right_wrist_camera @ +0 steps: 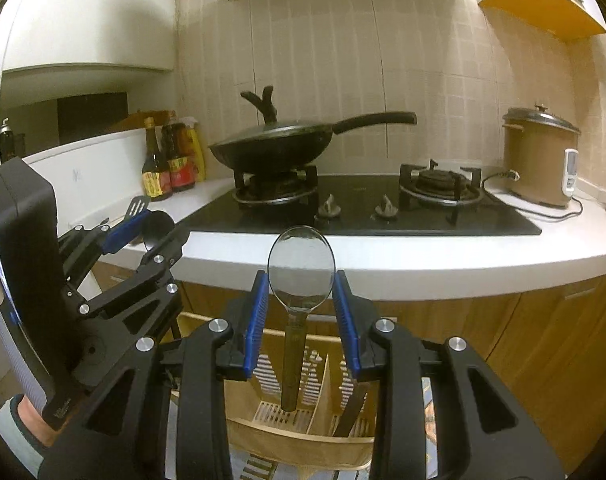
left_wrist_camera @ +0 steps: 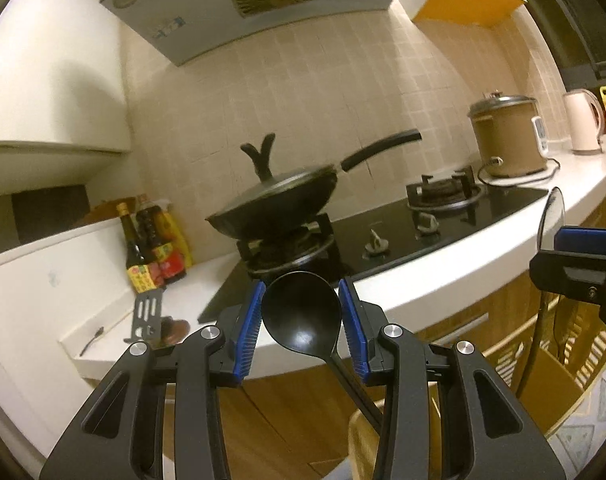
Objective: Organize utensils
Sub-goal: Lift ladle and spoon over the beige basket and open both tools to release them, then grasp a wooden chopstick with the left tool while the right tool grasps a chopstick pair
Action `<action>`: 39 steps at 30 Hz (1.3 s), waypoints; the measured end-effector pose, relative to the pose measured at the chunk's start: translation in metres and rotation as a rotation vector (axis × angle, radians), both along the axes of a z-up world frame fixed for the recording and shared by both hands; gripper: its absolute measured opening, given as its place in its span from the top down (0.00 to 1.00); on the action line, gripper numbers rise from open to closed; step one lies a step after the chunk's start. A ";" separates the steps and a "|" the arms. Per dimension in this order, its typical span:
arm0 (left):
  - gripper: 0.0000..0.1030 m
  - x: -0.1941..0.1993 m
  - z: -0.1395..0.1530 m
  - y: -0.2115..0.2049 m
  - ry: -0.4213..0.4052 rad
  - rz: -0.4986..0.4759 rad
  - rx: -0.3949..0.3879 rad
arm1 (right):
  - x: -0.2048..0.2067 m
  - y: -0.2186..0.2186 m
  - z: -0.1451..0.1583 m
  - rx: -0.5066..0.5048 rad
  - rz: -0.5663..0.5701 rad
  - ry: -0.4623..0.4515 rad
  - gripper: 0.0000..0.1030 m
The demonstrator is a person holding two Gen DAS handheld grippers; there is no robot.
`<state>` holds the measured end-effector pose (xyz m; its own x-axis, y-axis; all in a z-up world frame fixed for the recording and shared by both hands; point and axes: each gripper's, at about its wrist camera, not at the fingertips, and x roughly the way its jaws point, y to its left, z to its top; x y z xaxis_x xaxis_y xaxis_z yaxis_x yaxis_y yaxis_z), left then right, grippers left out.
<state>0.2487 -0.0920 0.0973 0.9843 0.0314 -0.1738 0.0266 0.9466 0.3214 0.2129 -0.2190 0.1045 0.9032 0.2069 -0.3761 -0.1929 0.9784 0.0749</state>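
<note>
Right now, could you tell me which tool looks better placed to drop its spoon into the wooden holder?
Right. The right tool holds the metal spoon with its handle hanging directly over the wooden holder. The left tool holds the black ladle off to the side.

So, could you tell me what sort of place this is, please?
A home kitchen, most likely. A lidded wok sits on a gas hob set in a white counter, with sauce bottles to one side and a rice cooker to the other.

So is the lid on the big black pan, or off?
On. The lid sits on the black pan, covering its top, with its forked knob sticking up, on the left burner.
</note>
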 end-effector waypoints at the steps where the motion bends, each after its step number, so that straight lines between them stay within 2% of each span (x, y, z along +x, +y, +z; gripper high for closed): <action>1: 0.64 0.001 -0.002 0.002 0.016 -0.007 -0.013 | 0.000 0.000 -0.002 0.001 0.000 0.005 0.71; 7: 0.63 0.004 -0.008 0.017 0.115 -0.076 -0.119 | -0.001 -0.001 -0.015 0.013 0.018 0.050 0.71; 13: 0.56 -0.003 -0.001 0.035 0.176 -0.154 -0.219 | -0.007 -0.006 -0.016 0.066 0.048 0.101 0.69; 15: 0.52 -0.007 0.005 0.044 0.195 -0.177 -0.272 | -0.011 -0.011 -0.013 0.094 0.052 0.112 0.59; 16: 0.52 -0.011 0.008 0.049 0.202 -0.190 -0.300 | -0.015 -0.013 -0.011 0.103 0.049 0.107 0.50; 19: 0.52 -0.020 0.017 0.060 0.216 -0.217 -0.351 | -0.025 -0.016 -0.003 0.114 0.055 0.097 0.48; 22: 0.52 -0.034 0.026 0.064 0.218 -0.232 -0.361 | -0.036 -0.018 0.005 0.116 0.053 0.097 0.48; 29: 0.44 -0.077 0.044 0.070 0.233 -0.256 -0.341 | -0.074 -0.021 0.030 0.126 0.054 0.089 0.48; 34: 0.44 -0.106 0.047 0.079 0.308 -0.268 -0.358 | -0.102 -0.017 0.040 0.109 0.064 0.096 0.48; 39: 0.44 -0.125 0.032 0.087 0.381 -0.248 -0.351 | -0.125 -0.011 0.036 0.078 0.070 0.114 0.48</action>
<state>0.1241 -0.0054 0.1288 0.8207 -0.3165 -0.4757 0.3141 0.9454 -0.0871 0.0879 -0.2297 0.1405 0.8377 0.3008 -0.4558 -0.2465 0.9530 0.1759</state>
